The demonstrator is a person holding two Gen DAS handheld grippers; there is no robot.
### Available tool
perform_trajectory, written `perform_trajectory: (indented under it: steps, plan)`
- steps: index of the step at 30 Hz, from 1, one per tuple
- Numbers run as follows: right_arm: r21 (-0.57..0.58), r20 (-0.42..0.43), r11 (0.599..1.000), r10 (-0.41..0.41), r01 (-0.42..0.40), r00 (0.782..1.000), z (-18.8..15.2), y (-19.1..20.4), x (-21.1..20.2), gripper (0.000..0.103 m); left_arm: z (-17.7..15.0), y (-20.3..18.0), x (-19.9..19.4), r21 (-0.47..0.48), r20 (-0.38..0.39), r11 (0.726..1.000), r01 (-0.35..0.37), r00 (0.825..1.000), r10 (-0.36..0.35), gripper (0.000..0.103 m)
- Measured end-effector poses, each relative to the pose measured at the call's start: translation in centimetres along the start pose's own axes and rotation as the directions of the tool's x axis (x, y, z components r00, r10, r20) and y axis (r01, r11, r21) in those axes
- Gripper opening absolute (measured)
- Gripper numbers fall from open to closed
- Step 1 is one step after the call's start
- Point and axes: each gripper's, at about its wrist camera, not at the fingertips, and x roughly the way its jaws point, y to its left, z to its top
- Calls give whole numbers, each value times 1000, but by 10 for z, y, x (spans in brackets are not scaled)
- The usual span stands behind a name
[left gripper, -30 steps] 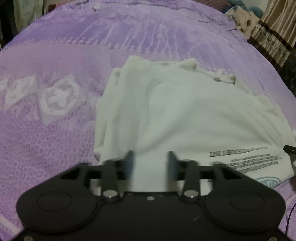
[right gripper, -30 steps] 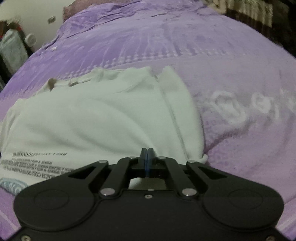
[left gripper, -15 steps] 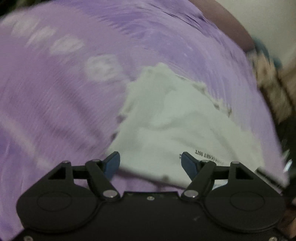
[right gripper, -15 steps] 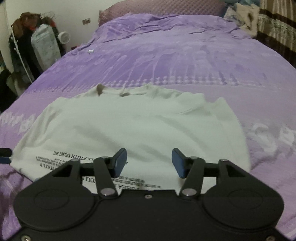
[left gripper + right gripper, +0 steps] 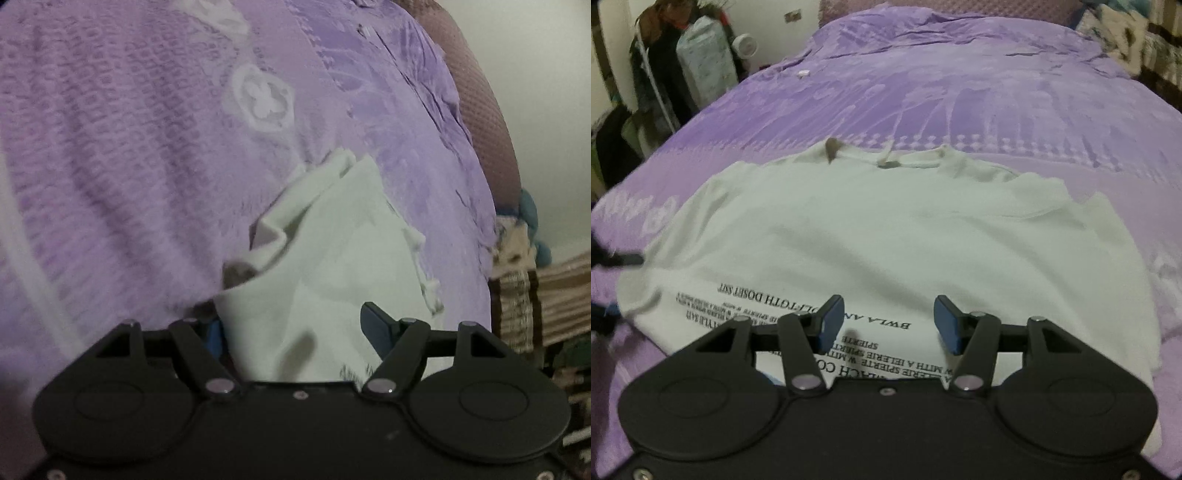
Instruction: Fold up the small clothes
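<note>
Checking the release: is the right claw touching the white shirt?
Apart. The right wrist view shows the right claw open, its blue pads hanging clear above the white shirt, nothing between them.

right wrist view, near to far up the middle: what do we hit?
Right hand-held gripper → black printed text on the white shirt → shirt collar → purple bedspread

Shirt spread out on the bed, a claw at each end

The shirt [image 5: 871, 236] lies flat on the bed [image 5: 960, 85], collar at the far side, printed text nearest the right claw [image 5: 889, 325]. The left claw [image 5: 295, 332] sits over a rumpled edge, cloth between its fingers. Clutter stands off the bed's far-left corner.
</note>
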Motion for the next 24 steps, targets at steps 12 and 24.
perform_trajectory:
  steps: [12,24]
  plan:
    - [9,-25,999,-38,38,999,-20,-4,22,52,3,9,7,23,33,999,-38,999,37,16]
    - [70,-59,988,-131,135,990,-37,-68,-17,50,-2,-79,-3,383,148,922,-59,989,1,16]
